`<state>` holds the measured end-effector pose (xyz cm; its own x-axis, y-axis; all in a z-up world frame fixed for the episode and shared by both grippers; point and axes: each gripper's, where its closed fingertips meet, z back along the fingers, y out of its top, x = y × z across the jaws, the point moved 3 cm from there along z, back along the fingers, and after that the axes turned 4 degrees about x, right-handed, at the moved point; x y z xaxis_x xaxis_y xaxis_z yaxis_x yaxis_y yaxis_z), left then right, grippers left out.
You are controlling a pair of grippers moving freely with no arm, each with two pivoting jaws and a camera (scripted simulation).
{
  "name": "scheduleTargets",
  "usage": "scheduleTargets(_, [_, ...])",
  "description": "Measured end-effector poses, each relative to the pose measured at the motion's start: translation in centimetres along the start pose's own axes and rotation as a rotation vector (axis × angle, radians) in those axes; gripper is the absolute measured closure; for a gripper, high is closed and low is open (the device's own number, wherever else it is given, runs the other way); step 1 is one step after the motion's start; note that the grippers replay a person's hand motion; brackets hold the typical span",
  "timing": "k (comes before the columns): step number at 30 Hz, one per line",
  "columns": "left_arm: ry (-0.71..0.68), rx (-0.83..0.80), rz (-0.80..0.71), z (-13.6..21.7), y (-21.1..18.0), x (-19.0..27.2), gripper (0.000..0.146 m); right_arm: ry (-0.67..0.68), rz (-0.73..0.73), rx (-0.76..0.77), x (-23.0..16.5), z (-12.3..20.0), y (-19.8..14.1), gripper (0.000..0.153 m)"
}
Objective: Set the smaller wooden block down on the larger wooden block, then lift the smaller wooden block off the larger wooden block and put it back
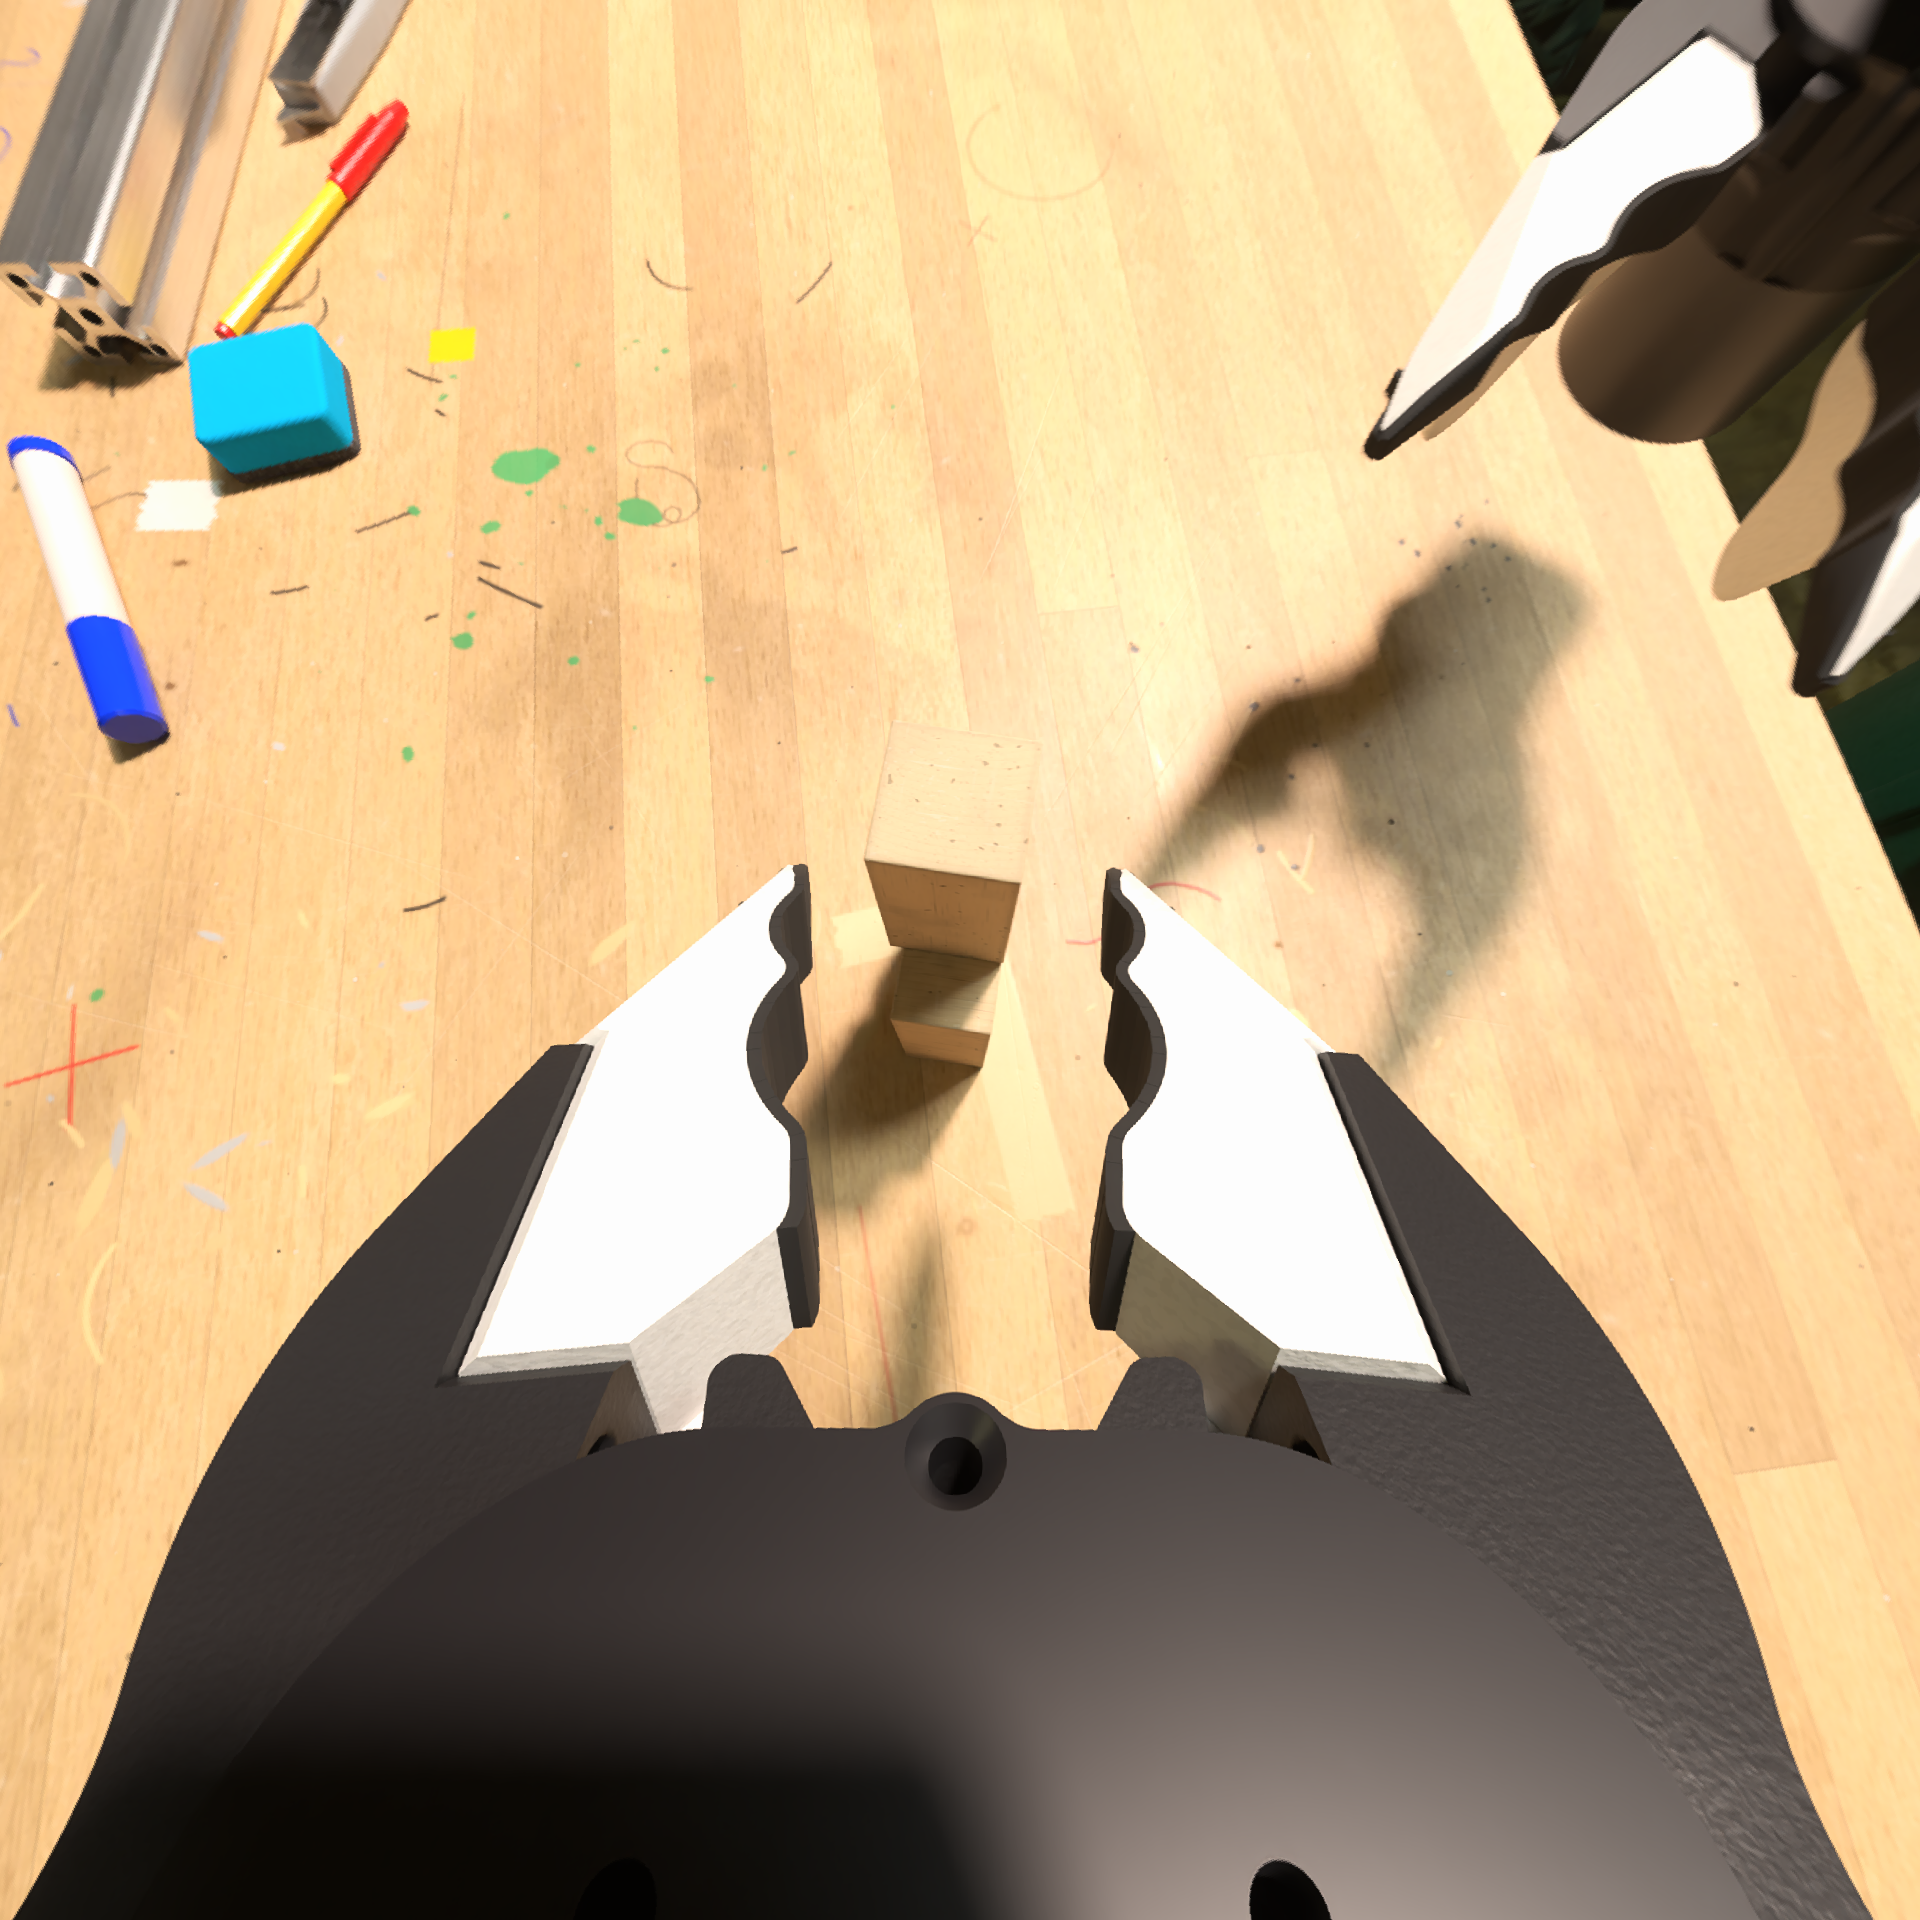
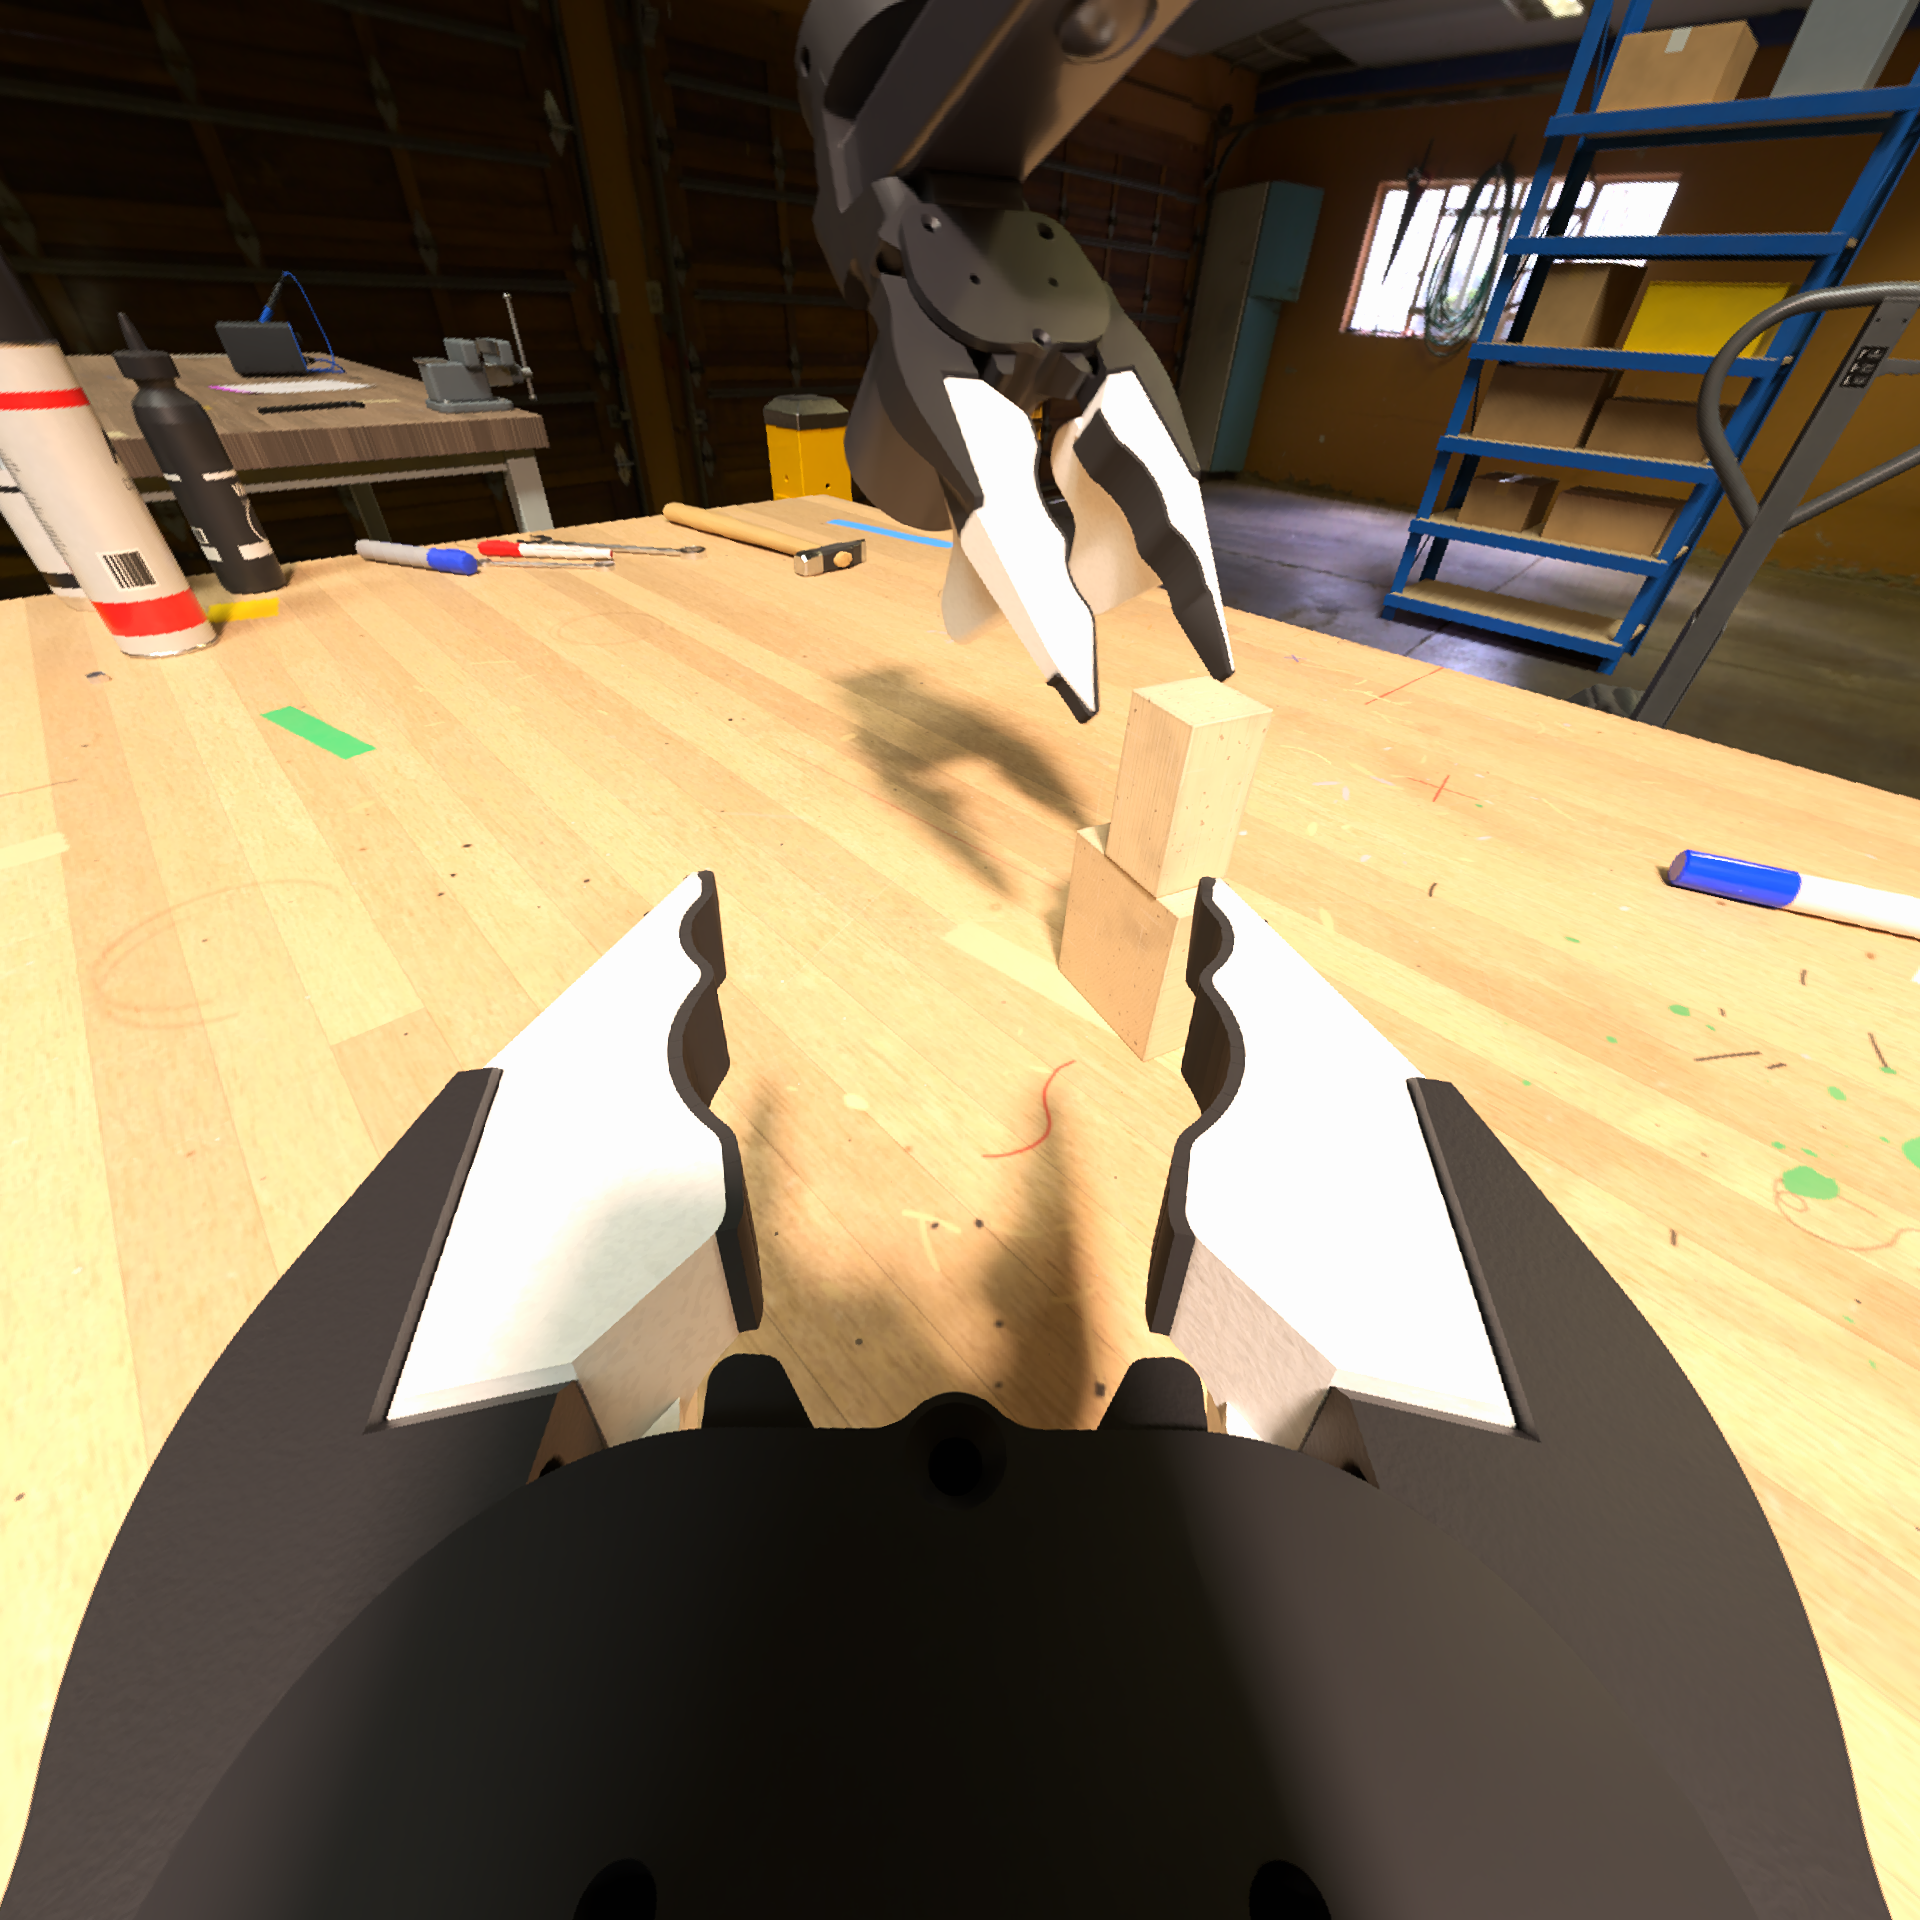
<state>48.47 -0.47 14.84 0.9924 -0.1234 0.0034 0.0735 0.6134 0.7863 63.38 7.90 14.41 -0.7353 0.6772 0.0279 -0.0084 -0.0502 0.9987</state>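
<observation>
Two pale wooden blocks stand stacked on the wooden table (image 1: 1039, 312). The upper block (image 1: 951, 821) sits offset on the lower block (image 1: 943, 1008). In the right wrist view the upper block (image 2: 1190, 790) stands on the lower block (image 2: 1117, 945) too. I cannot tell which block is smaller. My left gripper (image 1: 956, 883) is open and empty, its fingertips on either side of the stack and just above the upper block's top (image 2: 1151, 686). My right gripper (image 2: 956, 885) is open and empty, low over the table beside the stack, and shows at the upper right of the left wrist view (image 1: 1595, 561).
A blue cube (image 1: 272, 395), a red-and-yellow pen (image 1: 312, 218), a blue-capped marker (image 1: 88, 592) and aluminium bars (image 1: 104, 177) lie to one side. A hammer (image 2: 758, 535), a tube (image 2: 94, 520) and a black bottle (image 2: 197, 468) stand at the far edge. The table edge (image 1: 1766, 582) runs close by.
</observation>
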Motion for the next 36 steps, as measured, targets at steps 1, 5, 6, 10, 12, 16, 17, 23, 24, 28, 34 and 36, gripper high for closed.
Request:
scheduleTargets(1, [0.0, -0.01, -0.001, -0.4, -0.1, -0.2, 0.092, 0.0, 0.003, -0.004, -0.1, 0.0, 0.0, 0.062])
scheduleTargets(5, [-0.015, -0.039, -0.008, -1.4, -0.3, -0.5, 0.099, -0.001, 0.004, -0.013, -0.1, 0.2, -0.1, 0.062])
scheduleTargets(6, [-0.02, -0.043, -0.011, -1.5, -0.4, -0.5, 0.101, -0.002, 0.005, -0.014, -0.1, 0.3, -0.1, 0.062])
scheduleTargets(10, [-0.028, -0.038, -0.031, -1.8, -0.3, -0.4, 0.113, -0.003, 0.002, -0.015, -0.1, 0.4, -0.1, 0.063])
scheduleTargets(12, [-0.038, -0.04, -0.038, -1.7, -0.3, -0.3, 0.113, -0.002, 0.002, -0.017, -0.1, 0.4, -0.2, 0.063])
scheduleTargets(16, [-0.05, -0.034, -0.067, -1.6, 0.1, -0.4, 0.113, 0.001, 0.004, -0.018, -0.1, 0.3, -0.2, 0.063])
scheduleTargets(17, [-0.051, -0.033, -0.076, -1.5, 0.2, -0.4, 0.113, 0.002, 0.002, -0.017, -0.1, 0.3, -0.2, 0.063])
scheduleTargets(23, [-0.06, -0.039, -0.086, -1.9, 0.1, -0.7, 0.113, 0.005, 0.001, -0.02, -0.3, 0.3, -0.4, 0.063])
scheduleTargets(24, [-0.062, -0.035, -0.079, -2.0, 0.0, -0.8, 0.113, 0.007, 0.003, -0.02, -0.3, 0.3, -0.4, 0.063])
scheduleTargets(28, [-0.069, -0.005, -0.065, -2.0, -0.1, -0.7, 0.113, 0.005, 0.002, -0.026, -0.2, 0.4, -0.5, 0.064])
scheduleTargets(34, [-0.078, 0.012, -0.042, -1.7, 0.0, -0.6, 0.107, 0.005, 0.005, -0.024, -0.3, 0.4, -0.4, 0.064])
scheduleTargets(36, [-0.087, 0.047, -0.026, -1.3, 0.5, -0.3, 0.093, 0.0, 0.007, -0.02, -0.2, 0.4, -0.4, 0.064])
